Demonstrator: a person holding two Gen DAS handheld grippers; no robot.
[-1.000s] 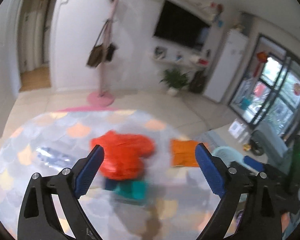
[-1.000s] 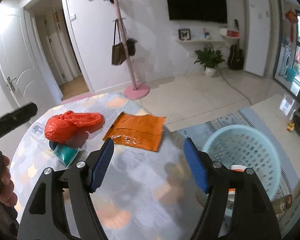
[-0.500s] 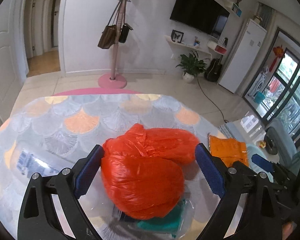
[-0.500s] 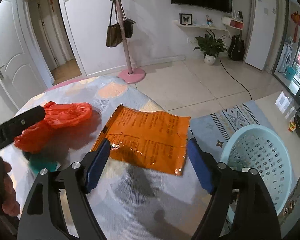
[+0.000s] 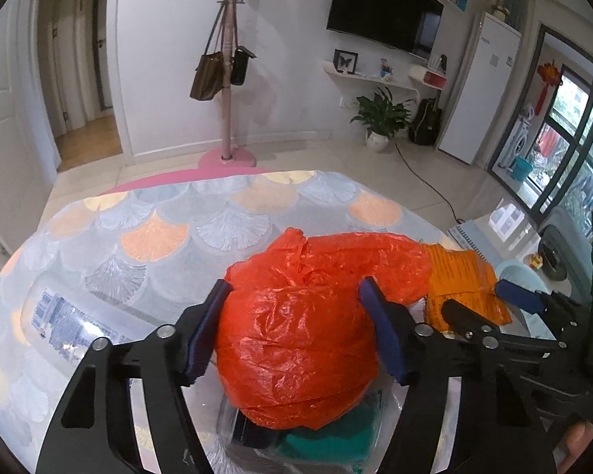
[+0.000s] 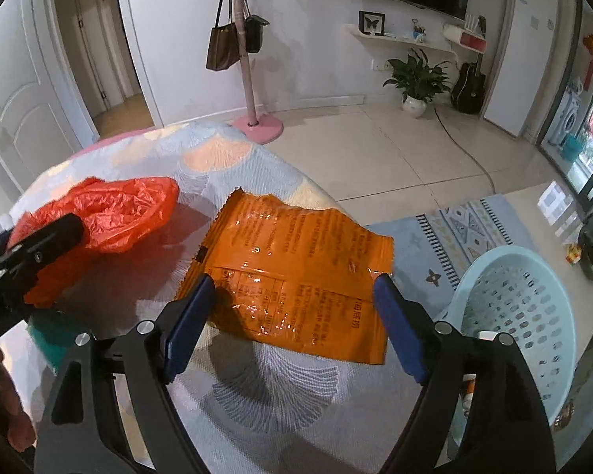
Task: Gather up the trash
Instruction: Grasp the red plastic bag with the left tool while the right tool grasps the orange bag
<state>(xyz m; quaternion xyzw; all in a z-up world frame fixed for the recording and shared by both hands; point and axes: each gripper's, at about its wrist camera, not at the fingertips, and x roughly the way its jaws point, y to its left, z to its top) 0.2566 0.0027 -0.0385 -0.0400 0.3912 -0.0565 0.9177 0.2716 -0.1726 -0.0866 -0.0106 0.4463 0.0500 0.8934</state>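
Note:
A crumpled red plastic bag (image 5: 296,335) lies on the round table over a teal packet (image 5: 328,438). My left gripper (image 5: 296,288) straddles the bag, its jaws closing, and both blue pads press into the bag's sides. In the right wrist view the same bag (image 6: 114,209) shows at the left with the left gripper's finger (image 6: 39,237) on it. An orange snack wrapper (image 6: 296,260) lies flat near the table's edge. My right gripper (image 6: 294,281) hangs open over it, one pad beyond each side of the wrapper, neither touching.
A light blue perforated basket (image 6: 514,300) stands on the floor rug just right of the table. A clear plastic wrapper (image 5: 71,320) lies on the fan-patterned tablecloth (image 5: 158,237) at the left. A pink coat stand (image 5: 227,79) with bags stands behind the table.
The left gripper came down over the red bag and its jaws narrowed onto it. The right gripper moved in over the orange wrapper, which now lies between its pads.

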